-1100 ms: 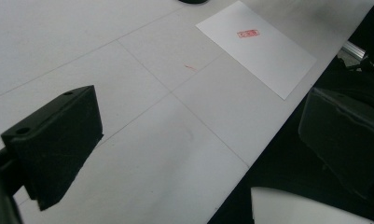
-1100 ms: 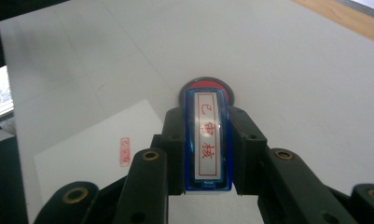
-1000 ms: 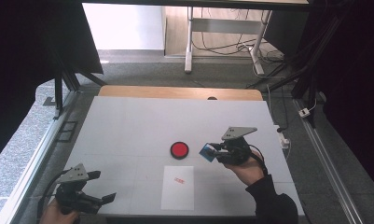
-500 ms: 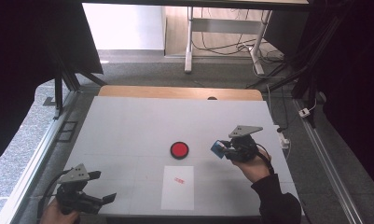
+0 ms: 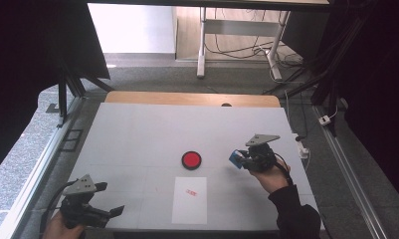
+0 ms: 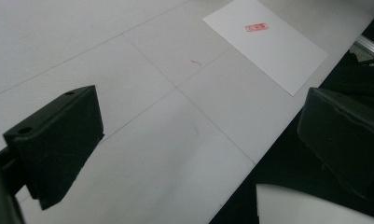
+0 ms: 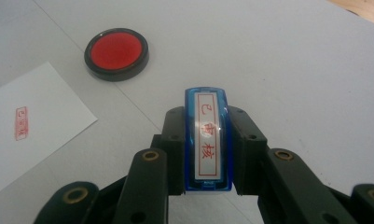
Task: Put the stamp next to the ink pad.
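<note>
My right gripper is shut on a blue stamp whose white label carries red characters; its jaws clamp the stamp's two sides. It hovers right of the round red ink pad, which lies on the white table. A white sheet of paper with a small red stamp print lies in front of the pad; the paper and the print also appear in the left gripper view. My left gripper stands open at the table's front left corner, nothing between its jaws.
The white table has a wooden strip along its far edge. The table's front edge runs close under my left gripper. Metal rails flank both sides, and a white plug sits off the right edge.
My right gripper has moved the blue stamp to the right and slightly nearer, away from the ink pad. The left gripper has stayed in place.
</note>
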The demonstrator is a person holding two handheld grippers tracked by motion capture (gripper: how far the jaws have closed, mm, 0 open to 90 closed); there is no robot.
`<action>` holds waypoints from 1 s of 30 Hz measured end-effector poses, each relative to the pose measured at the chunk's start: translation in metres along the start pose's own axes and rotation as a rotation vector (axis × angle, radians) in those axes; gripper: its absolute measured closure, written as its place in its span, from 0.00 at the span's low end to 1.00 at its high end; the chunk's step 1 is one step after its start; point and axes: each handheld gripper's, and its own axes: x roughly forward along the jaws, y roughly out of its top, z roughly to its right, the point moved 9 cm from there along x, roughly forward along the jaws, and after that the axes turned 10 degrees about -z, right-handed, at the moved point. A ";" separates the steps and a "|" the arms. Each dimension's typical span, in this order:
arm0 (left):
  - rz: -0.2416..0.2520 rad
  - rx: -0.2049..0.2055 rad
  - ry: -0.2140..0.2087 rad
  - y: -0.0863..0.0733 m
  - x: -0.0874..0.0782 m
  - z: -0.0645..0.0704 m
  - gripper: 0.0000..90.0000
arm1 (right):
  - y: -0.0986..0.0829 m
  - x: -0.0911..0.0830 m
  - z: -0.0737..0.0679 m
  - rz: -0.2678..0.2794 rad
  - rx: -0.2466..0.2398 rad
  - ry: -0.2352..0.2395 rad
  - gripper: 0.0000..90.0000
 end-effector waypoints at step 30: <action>-0.027 0.007 0.008 -0.001 0.003 0.001 0.01 | -0.016 0.028 0.003 -0.098 -0.008 -0.020 0.78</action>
